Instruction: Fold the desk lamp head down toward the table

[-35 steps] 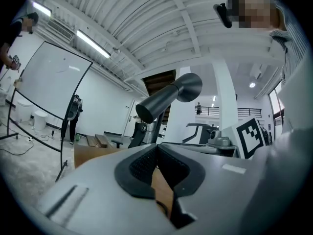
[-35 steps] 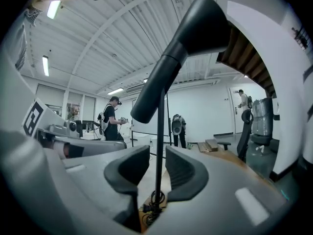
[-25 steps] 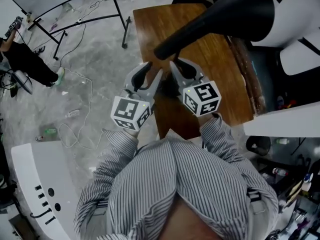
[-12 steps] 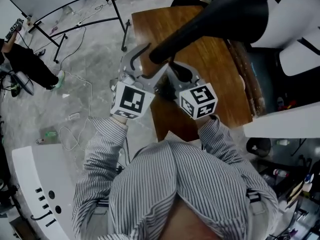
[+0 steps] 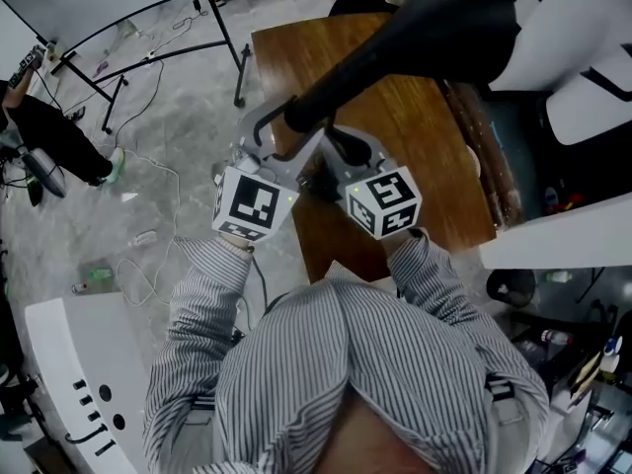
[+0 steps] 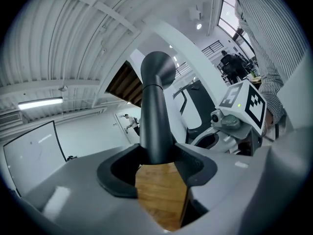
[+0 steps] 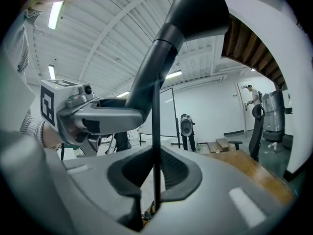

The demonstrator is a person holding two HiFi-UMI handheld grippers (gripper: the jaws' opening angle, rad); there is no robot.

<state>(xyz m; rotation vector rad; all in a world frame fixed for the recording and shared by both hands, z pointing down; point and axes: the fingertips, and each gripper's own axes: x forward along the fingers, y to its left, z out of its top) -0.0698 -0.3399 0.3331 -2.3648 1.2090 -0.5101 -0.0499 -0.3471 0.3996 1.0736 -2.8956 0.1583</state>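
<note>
The left tongs have just been closing and now grip the tapered black lamp head, which slants across the upper centre. The right tongs pinch its thin black stem. A slipping clasp could slam the head onto the brown wooden desk.

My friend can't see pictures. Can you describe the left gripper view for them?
A dark lamp stands between the left gripper's jaws, which have just been closing onto it, above a wooden table. The right gripper, with its marker cube, shows at the right near a striped sleeve.
</note>
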